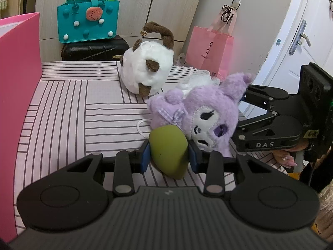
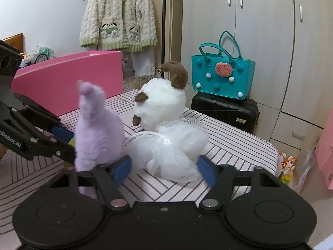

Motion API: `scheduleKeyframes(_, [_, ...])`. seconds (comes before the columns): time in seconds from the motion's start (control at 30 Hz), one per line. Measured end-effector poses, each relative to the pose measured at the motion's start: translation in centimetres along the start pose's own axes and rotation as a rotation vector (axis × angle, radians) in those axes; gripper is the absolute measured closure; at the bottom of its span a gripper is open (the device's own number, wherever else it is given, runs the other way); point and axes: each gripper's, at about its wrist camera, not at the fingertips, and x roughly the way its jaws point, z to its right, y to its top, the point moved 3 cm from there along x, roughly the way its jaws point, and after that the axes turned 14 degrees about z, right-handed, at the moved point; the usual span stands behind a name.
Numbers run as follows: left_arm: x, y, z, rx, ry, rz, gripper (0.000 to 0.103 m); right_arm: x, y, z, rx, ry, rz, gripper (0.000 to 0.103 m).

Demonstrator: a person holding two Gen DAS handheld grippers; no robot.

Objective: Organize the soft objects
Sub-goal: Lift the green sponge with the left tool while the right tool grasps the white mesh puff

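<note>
My left gripper point(image 1: 169, 157) is shut on a green egg-shaped sponge point(image 1: 166, 139), its blue pads pressing both sides just above the striped pink surface point(image 1: 62, 108). A purple plush point(image 1: 197, 114) lies right behind the sponge. In the right wrist view, my right gripper point(image 2: 165, 170) stands open around a white mesh puff point(image 2: 172, 152), which lies loosely between the pads and looks unsqueezed. The purple plush point(image 2: 95, 129) stands just left of the left pad. A white plush with brown ears point(image 2: 162, 104) sits further back.
A tall pink box point(image 2: 68, 75) stands at the far left edge of the surface. Beyond it, a teal handbag point(image 2: 222, 77) rests on a black case point(image 2: 224, 110), and a pink paper bag point(image 1: 208, 52) leans by the wardrobe. A person's hand point(image 1: 287, 156) holds the right gripper.
</note>
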Motion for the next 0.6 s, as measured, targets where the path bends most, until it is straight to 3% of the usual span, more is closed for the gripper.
scheduleKeyframes(0.03, [-0.1,-0.1,0.1,0.003,0.001,0.002,0.067,0.1,0.0,-0.2,0.0,-0.003,-0.013,0.044])
scheduleKeyframes(0.1, [-0.1,-0.1,0.2,0.007,0.007,0.004,0.067,0.2,0.1,-1.1,0.0,0.01,-0.044,0.067])
scheduleKeyframes(0.2, [-0.2,0.0,0.1,-0.002,0.003,0.001,0.067,0.5,0.1,-2.3,-0.001,-0.044,-0.088,0.087])
scheduleKeyframes(0.3, [-0.5,-0.1,0.2,0.004,0.01,-0.004,0.067,0.1,0.1,-3.1,0.021,-0.109,-0.102,0.094])
scheduleKeyframes(0.6, [-1.3,-0.1,0.4,0.023,0.043,-0.011,0.067,-1.9,0.3,-2.6,0.099,-0.289,-0.129,0.097])
